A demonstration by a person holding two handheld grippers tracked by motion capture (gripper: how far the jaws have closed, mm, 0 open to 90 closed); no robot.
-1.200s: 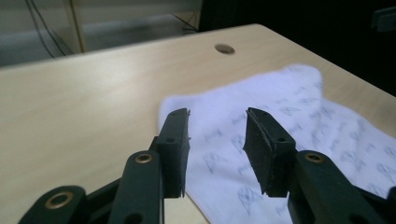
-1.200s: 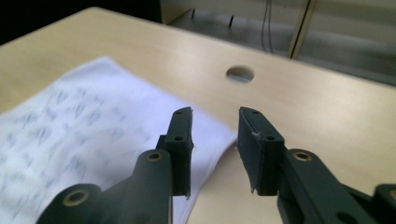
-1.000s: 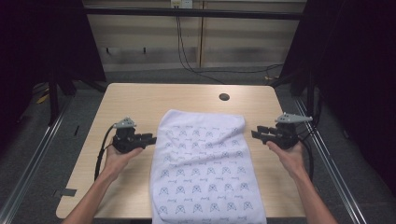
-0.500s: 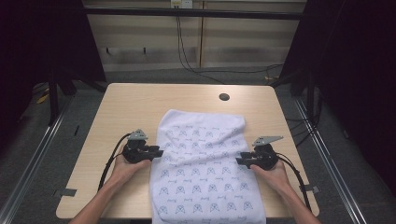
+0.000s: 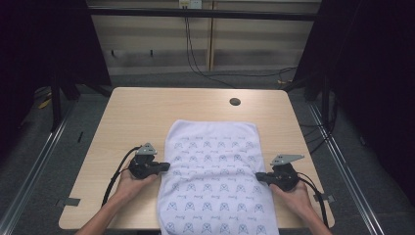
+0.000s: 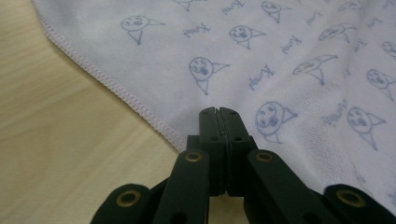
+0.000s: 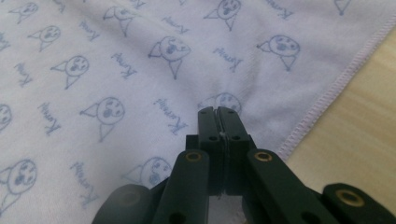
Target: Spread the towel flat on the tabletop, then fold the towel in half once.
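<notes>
**white towel flat on a pale wooden table, a gripper closed at each long edge**

the table (image 5: 147, 112) is light wood with rounded corners and a small dark round hole (image 5: 235, 102) near its far edge. it stands on grey carpet (image 5: 44, 147), with metal rails (image 5: 34, 166) running along the floor on both sides. behind it is a pale panelled wall (image 5: 244, 44) with black cables (image 5: 195, 54) hanging down and trailing across the floor. the room to either side is dark.

the towel (image 5: 215, 166), white with a blue printed pattern of small faces and script, lies spread down the middle of the table, its near end hanging over the front edge. its far end looks doubled over. its stitched hem shows against the wood in both gripper views.

the left gripper (image 5: 164, 167) is low at the towel's left edge, the right gripper (image 5: 259, 176) at its right edge, both pointing inward. in the left gripper view the jaws are pressed together with their tips over the cloth (image 6: 280, 56) just inside the hem; in the right gripper view the jaws are likewise together, and the cloth (image 7: 140, 93) puckers slightly at their tips. both have just been closing. whether either has pinched a fold of towel i cannot tell.

nothing lies between the grippers and the towel; the bare wood on both sides carries just the hands and trailing cables.
</notes>
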